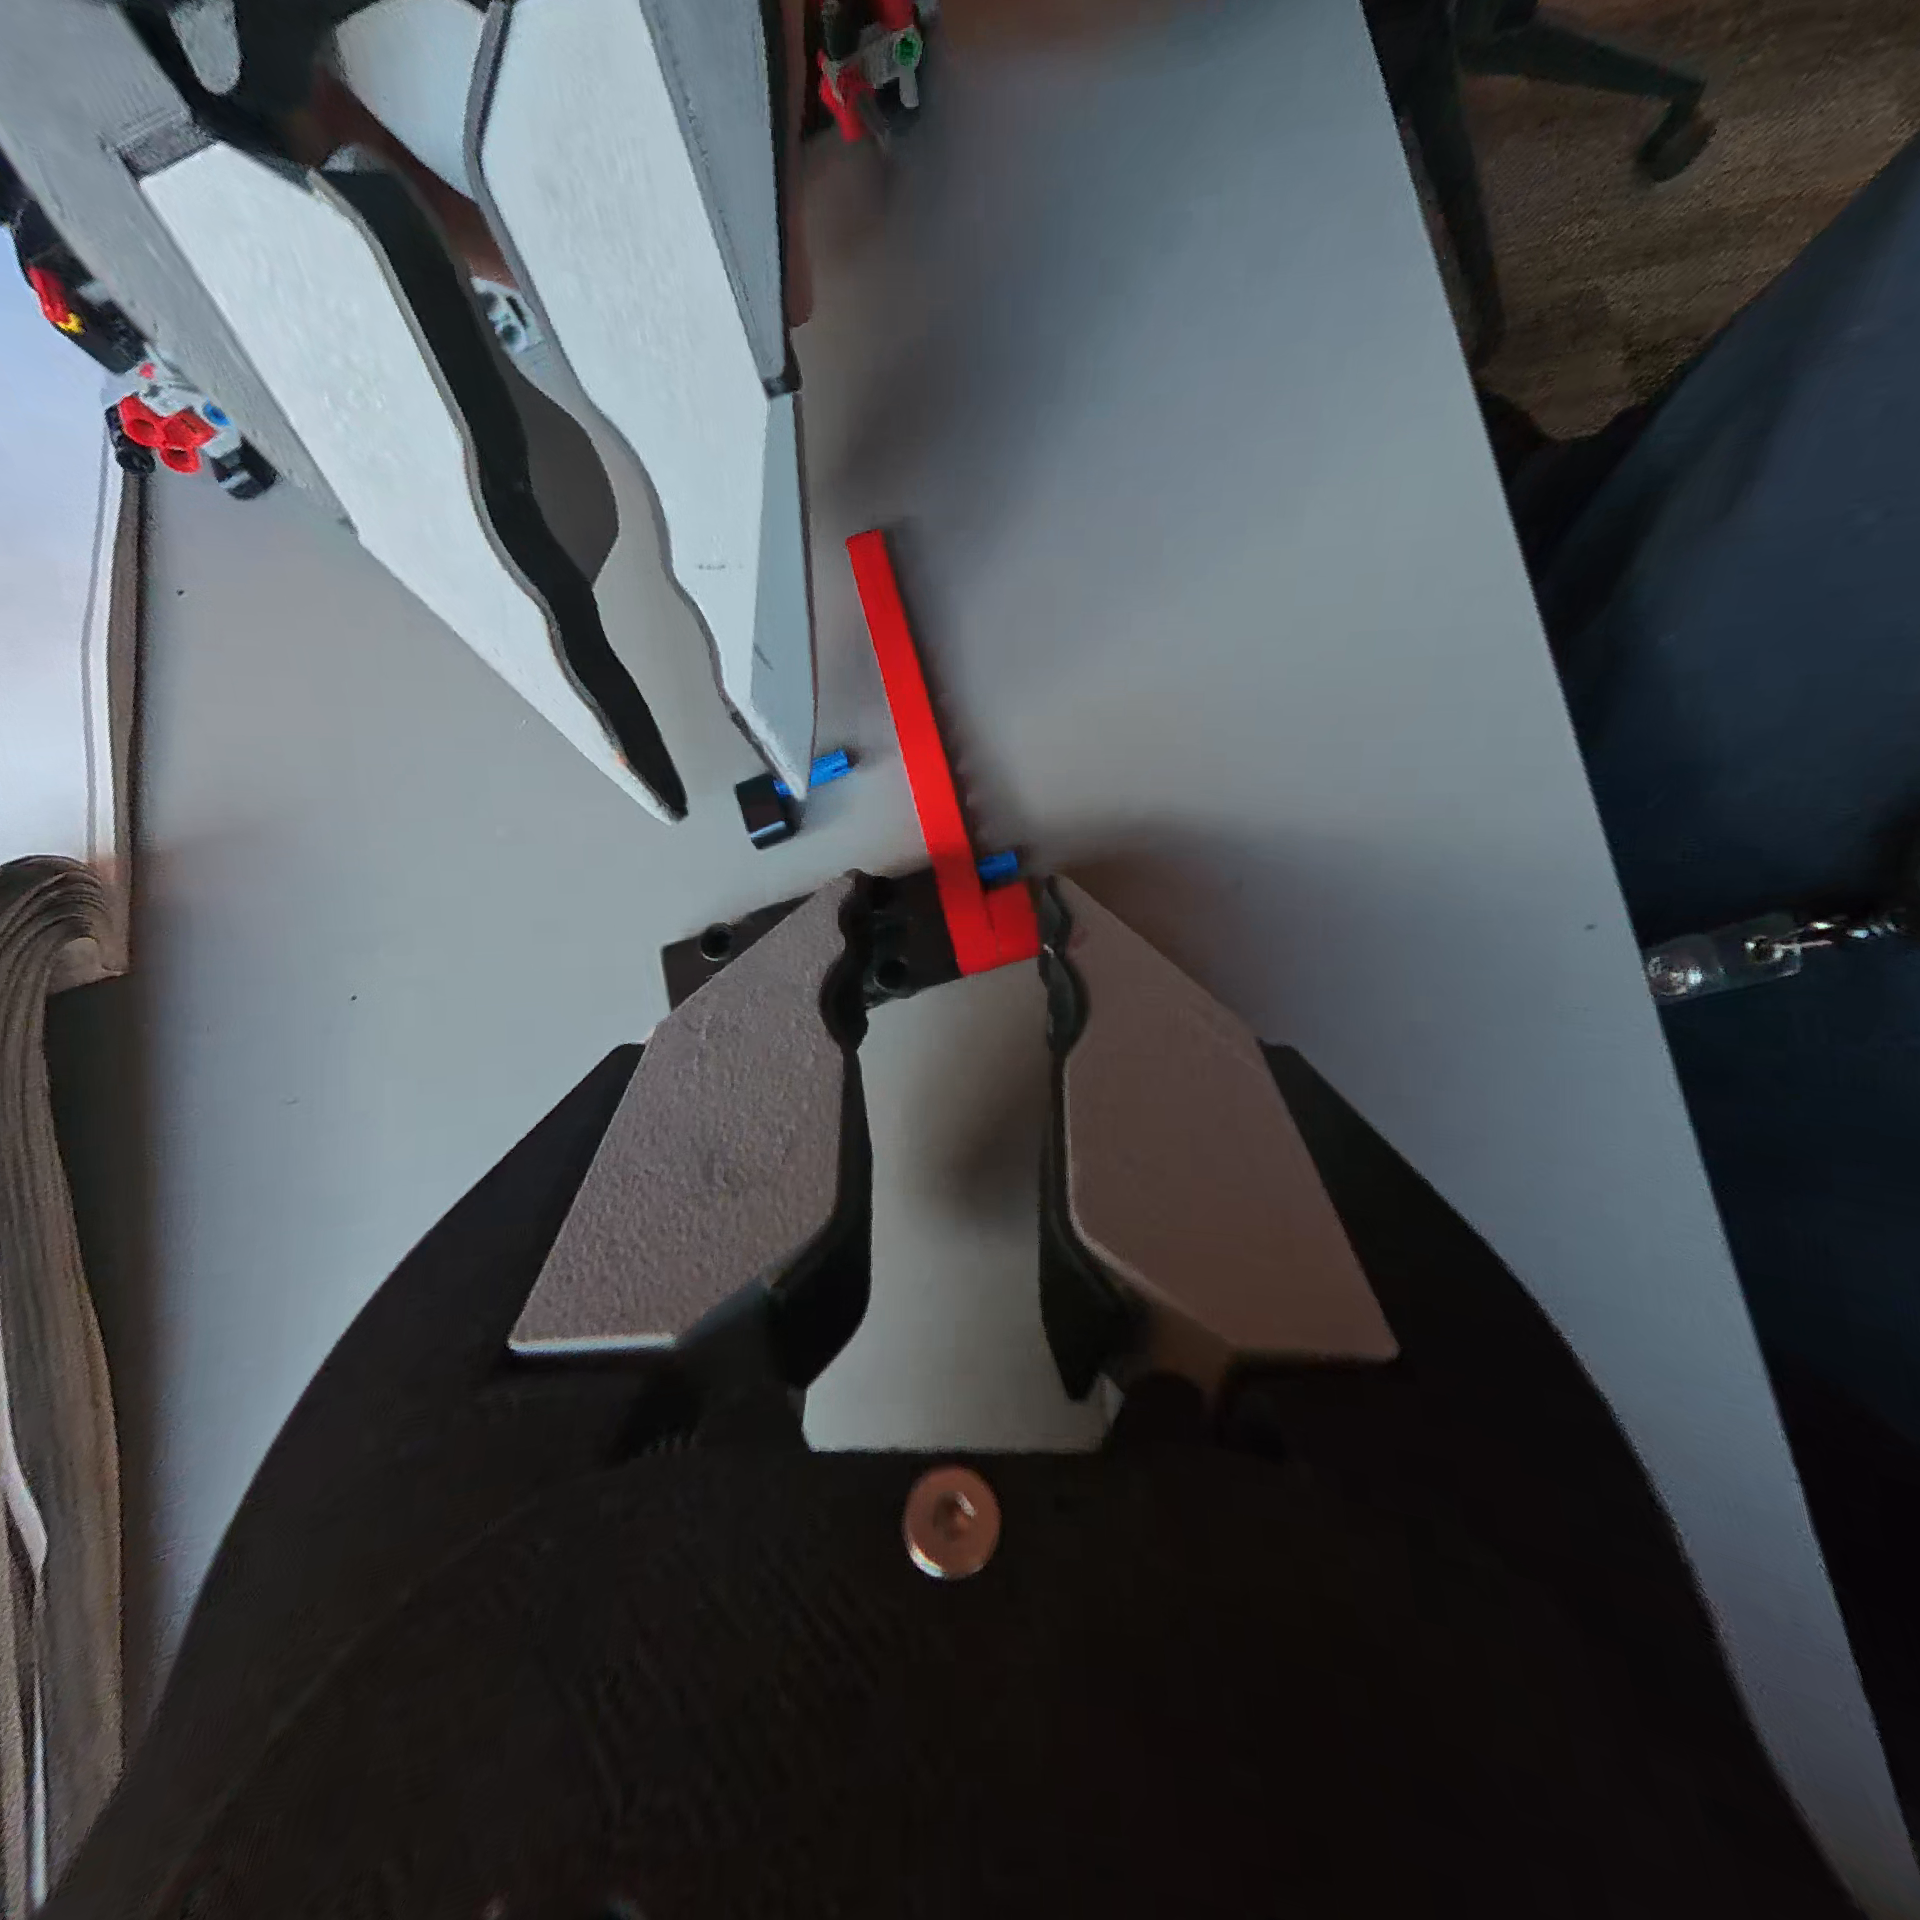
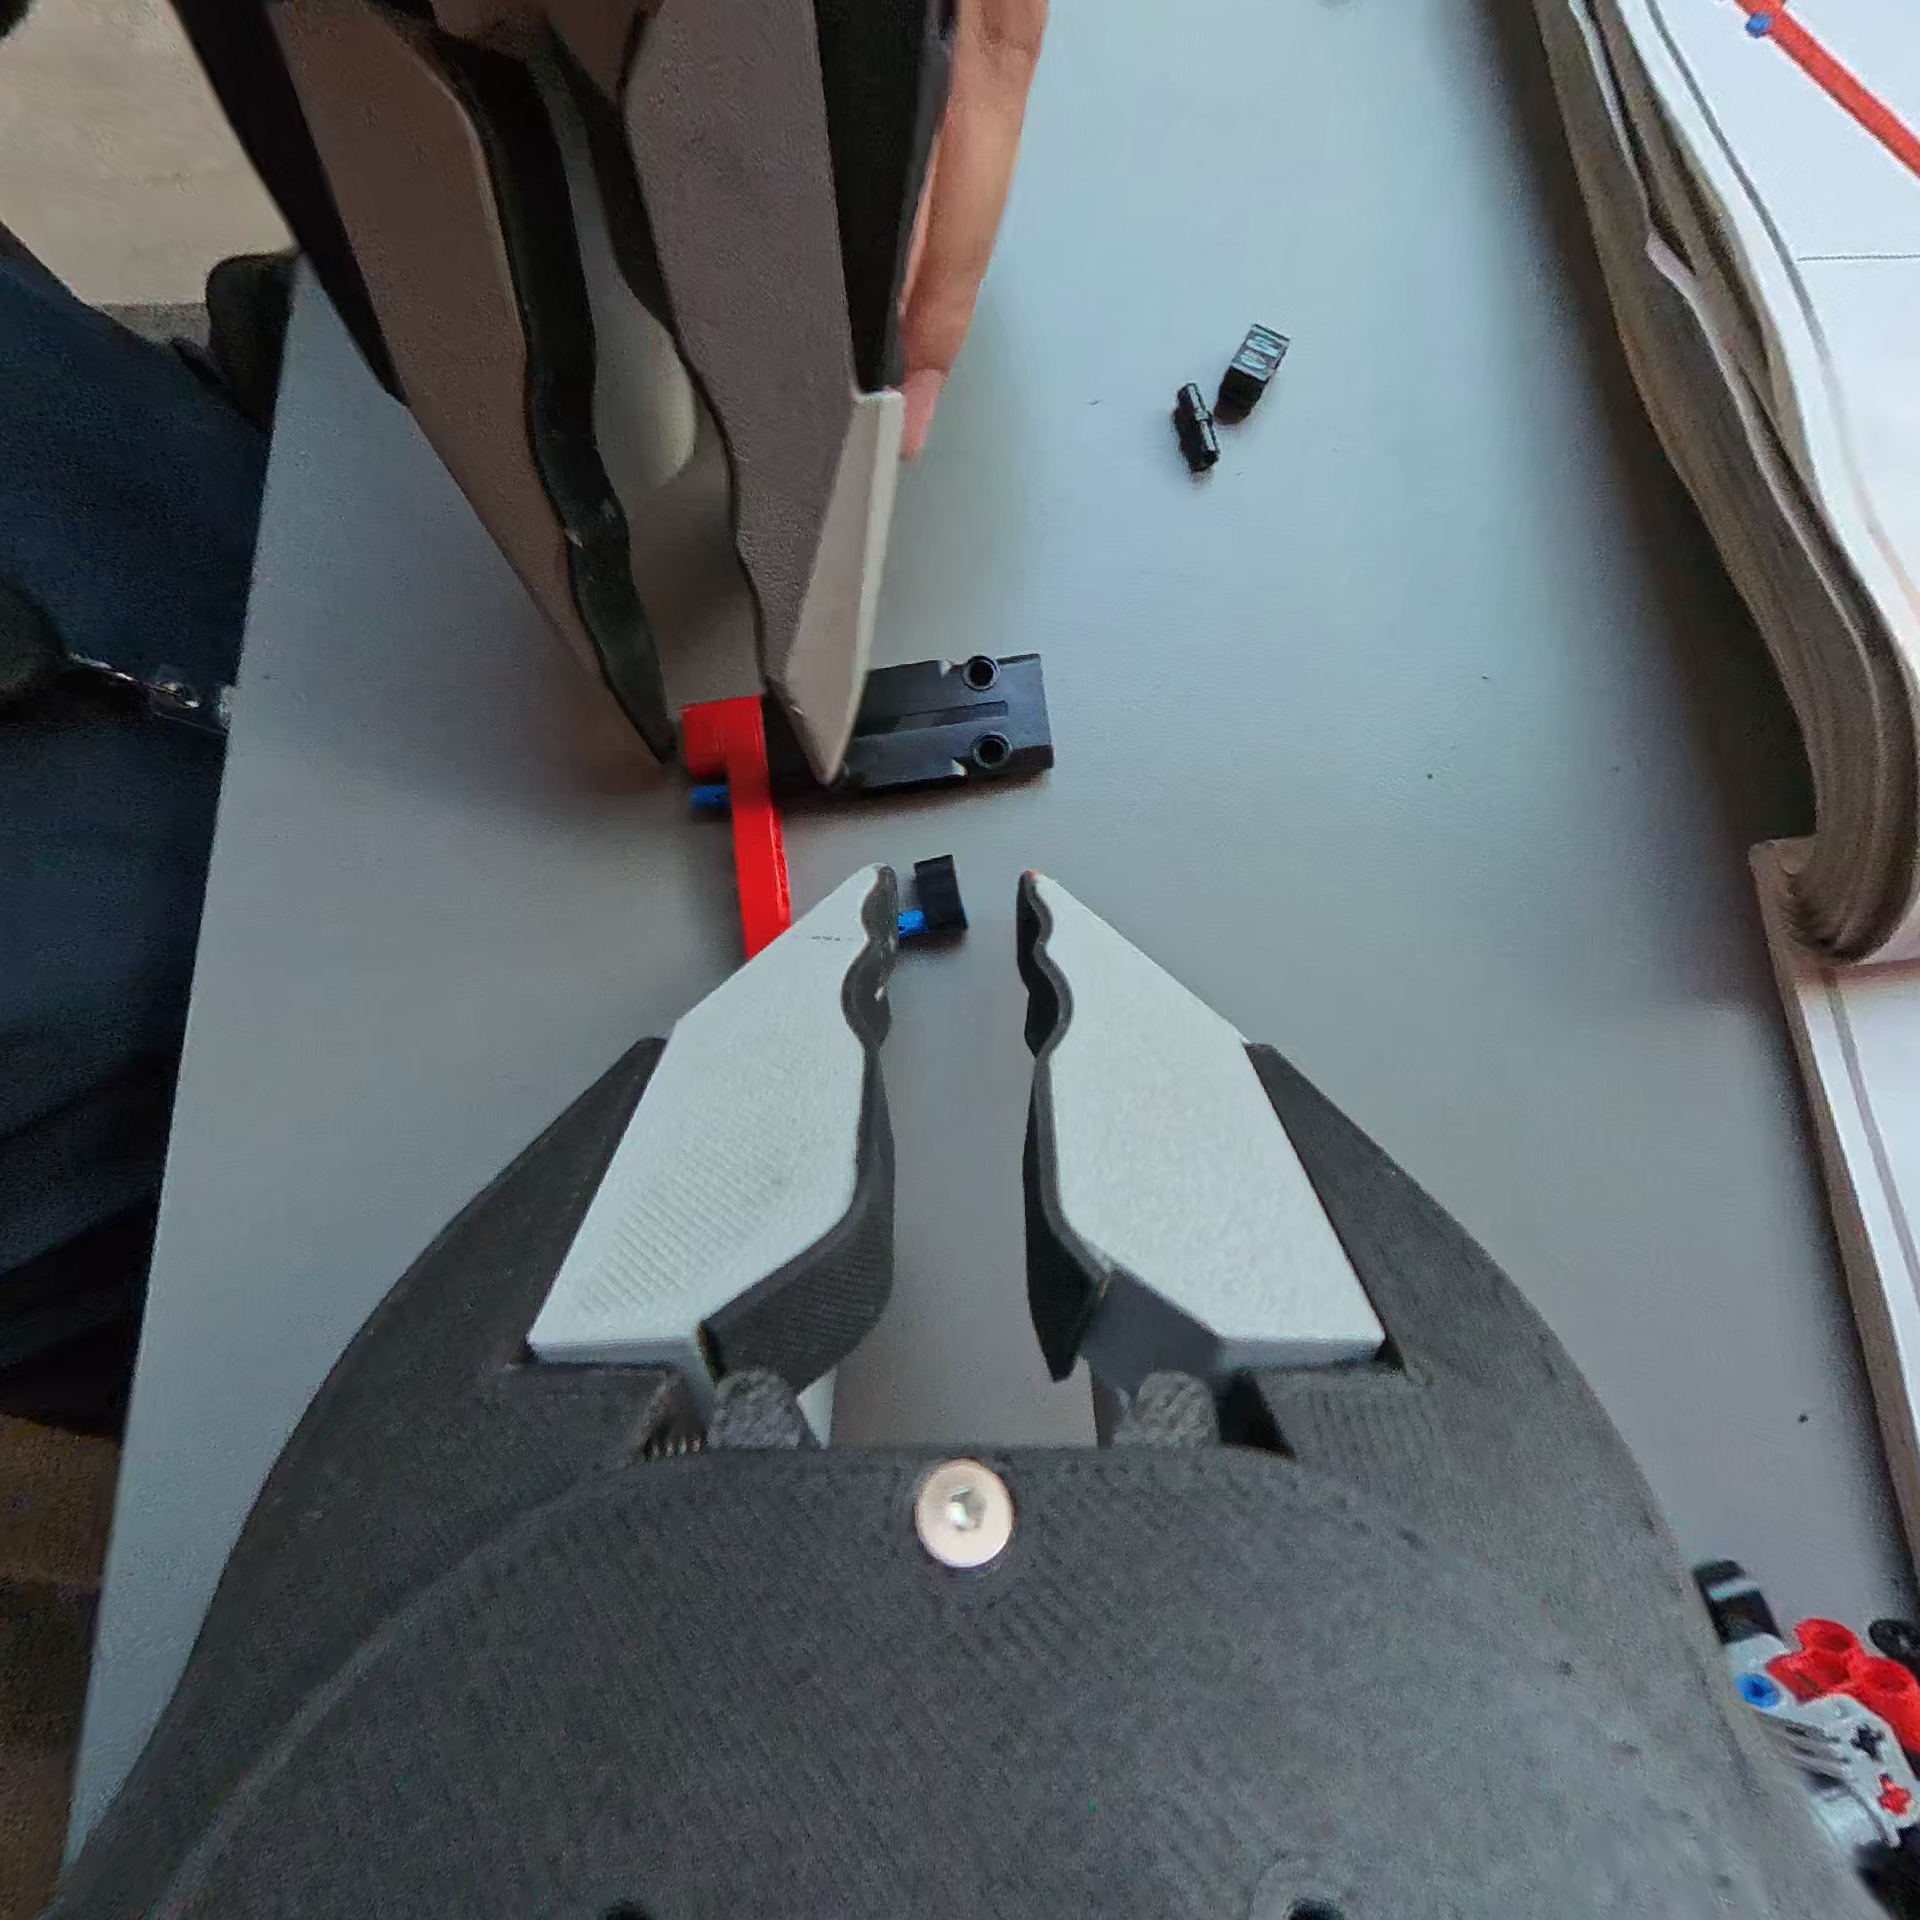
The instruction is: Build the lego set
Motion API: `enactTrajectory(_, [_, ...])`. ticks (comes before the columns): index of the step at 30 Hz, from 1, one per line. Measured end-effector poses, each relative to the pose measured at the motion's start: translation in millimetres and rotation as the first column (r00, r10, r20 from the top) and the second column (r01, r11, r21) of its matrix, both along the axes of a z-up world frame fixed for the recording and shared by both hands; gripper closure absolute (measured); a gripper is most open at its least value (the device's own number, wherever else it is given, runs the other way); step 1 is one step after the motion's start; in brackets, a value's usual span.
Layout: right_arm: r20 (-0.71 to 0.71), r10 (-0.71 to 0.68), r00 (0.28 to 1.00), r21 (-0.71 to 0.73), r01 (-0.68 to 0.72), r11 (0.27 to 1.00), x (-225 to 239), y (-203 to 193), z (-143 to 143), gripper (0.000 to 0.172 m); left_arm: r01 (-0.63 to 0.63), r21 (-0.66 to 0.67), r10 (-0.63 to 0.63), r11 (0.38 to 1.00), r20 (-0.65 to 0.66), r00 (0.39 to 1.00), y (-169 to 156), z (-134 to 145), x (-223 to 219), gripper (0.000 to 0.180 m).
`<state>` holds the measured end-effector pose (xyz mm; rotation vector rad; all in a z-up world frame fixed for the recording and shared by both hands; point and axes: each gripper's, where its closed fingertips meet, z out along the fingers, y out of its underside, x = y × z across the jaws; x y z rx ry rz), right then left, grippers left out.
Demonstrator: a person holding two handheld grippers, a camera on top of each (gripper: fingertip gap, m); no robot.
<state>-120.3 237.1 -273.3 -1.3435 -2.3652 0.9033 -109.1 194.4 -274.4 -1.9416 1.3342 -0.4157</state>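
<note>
My left gripper (image 1: 956,914) is shut on the short arm of a red L-shaped beam (image 1: 904,707). One pad touches the red arm, the other lies against the holed edge of a flat black panel (image 1: 717,945) beside it. All of it rests on the grey table (image 1: 1195,520). A blue pin (image 1: 1003,862) sticks out of the beam. The right wrist view shows the same grip (image 2: 748,758), beam (image 2: 758,852) and panel (image 2: 956,717). My right gripper (image 2: 956,894) is open. A small black piece (image 2: 935,896) carrying a blue pin (image 2: 911,918) lies between its tips, near the left fingertip (image 2: 878,914).
Two small black parts (image 2: 1195,426) (image 2: 1255,364) lie farther back on the table. A thick stack of paper (image 2: 1766,520) lies at the right. A built model with red parts (image 2: 1849,1683) stands near the right gripper's body. A hand (image 2: 966,208) holds the left gripper. A person's dark clothing (image 1: 1766,727) is beyond the table edge.
</note>
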Motion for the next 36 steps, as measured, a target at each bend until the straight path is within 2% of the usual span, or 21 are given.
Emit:
enactTrajectory(2, [0.011, 0.011, 1.0, 0.025, -0.011, 1.0, 0.3, 0.8, -4.3, 0.151, 0.015, 0.005, -0.015, 1.0, 0.008, 1.0, -5.6, 2.8, 2.1, 0.149])
enactTrajectory(5, [0.015, 0.019, 1.0, 0.019, -0.019, 1.0, 1.4, -0.6, -6.7, 0.155, -0.028, -0.007, 0.029, 1.0, 0.07, 0.997, -5.6, 11.3, -1.3, 0.141])
enactTrajectory(7, [0.009, 0.015, 1.0, 0.017, -0.015, 1.0, 1.6, 0.5, -7.0, 0.163, -0.066, -0.01, 0.066, 0.998, 0.057, 0.996, -2.2, 7.8, -9.6, 0.137])
enactTrajectory(12, [-0.018, 0.001, 1.0, 0.017, 0.0, 1.0, 1.6, 1.1, -7.0, 0.164, -0.064, 0.007, 0.064, 0.998, 0.007, 0.998, -1.9, -1.0, -11.8, 0.139])
enactTrajectory(22, [-0.048, -0.166, 0.985, 0.067, 0.169, 0.983, 4.7, 14.4, -6.8, 0.165, -0.077, 0.018, 0.077, 0.997, 0.008, 0.997, 0.2, -0.2, -12.5, 0.134])
enactTrajectory(26, [-0.075, -0.227, 0.971, 0.054, 0.231, 0.971, 4.8, 15.5, -3.8, 0.165, -0.159, -0.046, 0.165, 0.986, 0.16, 0.973, 10.3, 16.8, -16.8, 0.118])
enactTrajectory(28, [-0.082, -0.251, 0.965, 0.034, 0.254, 0.967, 3.7, 15.9, -2.4, 0.165, -0.203, -0.05, 0.209, 0.978, 0.194, 0.959, 18.6, 21.7, -23.8, 0.112])
enactTrajectory(30, [-0.083, -0.256, 0.963, 0.007, 0.257, 0.966, 3.0, 13.8, -2.0, 0.165, -0.218, -0.048, 0.223, 0.975, 0.178, 0.958, 22.1, 19.9, -26.0, 0.103])
enactTrajectory(36, [-0.062, -0.271, 0.961, -0.058, 0.267, 0.962, 0.9, 10.8, -6.0, 0.165, -0.153, -0.029, 0.155, 0.988, 0.09, 0.984, 18.2, 7.5, -17.0, 0.105])
